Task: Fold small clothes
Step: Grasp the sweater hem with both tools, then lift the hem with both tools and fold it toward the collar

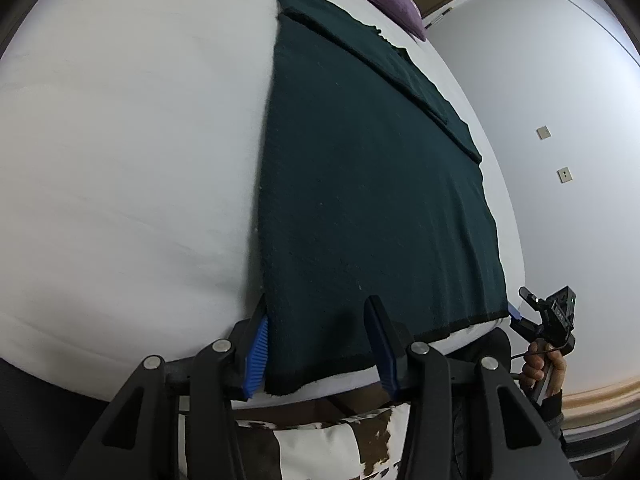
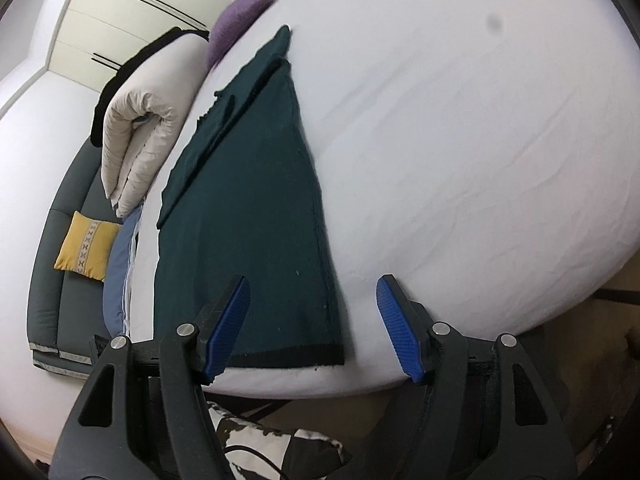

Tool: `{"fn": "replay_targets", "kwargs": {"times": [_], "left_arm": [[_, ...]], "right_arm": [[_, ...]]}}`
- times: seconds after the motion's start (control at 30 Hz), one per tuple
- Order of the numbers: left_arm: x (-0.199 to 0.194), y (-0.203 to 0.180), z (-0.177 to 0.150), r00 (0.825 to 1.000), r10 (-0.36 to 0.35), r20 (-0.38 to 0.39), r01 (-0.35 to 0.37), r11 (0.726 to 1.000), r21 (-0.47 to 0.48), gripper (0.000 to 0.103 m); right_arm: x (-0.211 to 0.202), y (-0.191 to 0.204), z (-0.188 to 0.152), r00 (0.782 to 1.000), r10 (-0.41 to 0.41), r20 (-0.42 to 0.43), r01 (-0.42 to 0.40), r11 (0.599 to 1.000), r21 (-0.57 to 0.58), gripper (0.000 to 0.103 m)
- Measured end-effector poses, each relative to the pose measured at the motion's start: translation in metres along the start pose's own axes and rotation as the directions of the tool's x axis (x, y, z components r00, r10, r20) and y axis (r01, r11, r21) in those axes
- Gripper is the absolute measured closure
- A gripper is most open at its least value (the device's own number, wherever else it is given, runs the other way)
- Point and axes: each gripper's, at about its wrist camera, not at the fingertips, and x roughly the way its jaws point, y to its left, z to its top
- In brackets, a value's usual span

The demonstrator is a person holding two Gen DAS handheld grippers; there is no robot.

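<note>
Two grippers wait at the near hem of a dark green garment (image 1: 372, 208), each spread wide and holding nothing.

The garment lies flat on the white bed (image 1: 120, 160), its sleeves apparently folded in already along the far side; I judge the lengthwise folds remain. The left gripper (image 1: 320, 350) straddles one hem corner, the right gripper (image 2: 314, 330) the other, neither gripping the cloth. No brand, label or writing is readable in either view.
</note>
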Motion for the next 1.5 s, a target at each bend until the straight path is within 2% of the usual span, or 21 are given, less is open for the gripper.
{"fn": "replay_targets", "kwargs": {"times": [0.03,0.1,0.17,0.27,0.43,0.57,0.6,0.63,0.7,0.93,1.13,1.23,1.4,1.5], "left_arm": [[0.0,-0.001,0.0,1.0,0.004,-0.002,-0.004,1.0,0.005,0.058],[0.002,-0.001,0.0,1.0,0.012,-0.014,-0.012,1.0,0.008,0.079],[0.004,0.001,-0.001,1.0,0.017,-0.022,-0.017,1.0,-0.001,0.094],[0.004,0.004,-0.004,1.0,0.0,-0.015,0.0,1.0,-0.013,0.096],[-0.003,0.009,-0.006,1.0,-0.029,0.007,0.029,0.999,-0.038,0.096],[-0.01,0.015,-0.008,0.998,-0.062,0.029,0.063,0.996,-0.064,0.097],[-0.013,0.016,-0.008,0.996,-0.076,0.037,0.079,0.994,-0.076,0.097],[-0.017,0.018,-0.008,0.994,-0.1,0.053,0.105,0.99,-0.092,0.097],[-0.026,0.018,-0.007,0.987,-0.136,0.085,0.145,0.983,-0.114,0.097],[-0.059,0.015,0.0,0.953,-0.236,0.192,0.266,0.952,-0.15,0.097],[-0.073,0.01,0.009,0.906,-0.326,0.269,0.381,0.906,-0.183,0.097],[-0.08,0.009,0.019,0.881,-0.361,0.305,0.429,0.881,-0.198,0.097],[-0.086,0.01,0.044,0.84,-0.403,0.363,0.499,0.837,-0.226,0.097],[-0.085,0.008,0.07,0.826,-0.411,0.385,0.518,0.823,-0.233,0.097]], "right_arm": [[0.001,0.0,0.0,1.0,0.001,-0.011,-0.001,1.0,0.004,0.039],[0.006,-0.001,0.0,0.999,0.015,-0.041,-0.014,1.0,0.02,0.039],[0.013,0.001,-0.002,0.997,0.014,-0.079,-0.012,1.0,0.026,0.039],[0.019,0.003,-0.003,0.994,0.031,-0.109,-0.026,0.999,0.046,0.041],[0.027,-0.005,-0.008,0.986,0.087,-0.143,-0.07,0.991,0.118,0.065],[0.028,-0.009,-0.013,0.984,0.115,-0.135,-0.098,0.987,0.129,0.078],[0.028,-0.009,-0.014,0.985,0.106,-0.135,-0.09,0.989,0.121,0.088],[0.027,-0.009,-0.015,0.987,0.097,-0.131,-0.083,0.99,0.114,0.095],[0.021,-0.008,-0.015,0.989,0.103,-0.108,-0.092,0.991,0.1,0.096],[-0.004,0.013,-0.004,0.988,0.148,-0.038,-0.146,0.988,0.049,0.097],[-0.022,0.03,0.013,0.977,0.213,0.014,-0.213,0.977,0.023,0.097],[-0.03,0.041,0.028,0.973,0.228,0.033,-0.229,0.973,0.007,0.097],[-0.036,0.067,0.064,0.952,0.294,0.085,-0.295,0.955,-0.002,0.097],[-0.034,0.083,0.089,0.944,0.31,0.109,-0.311,0.95,-0.009,0.097]]}}
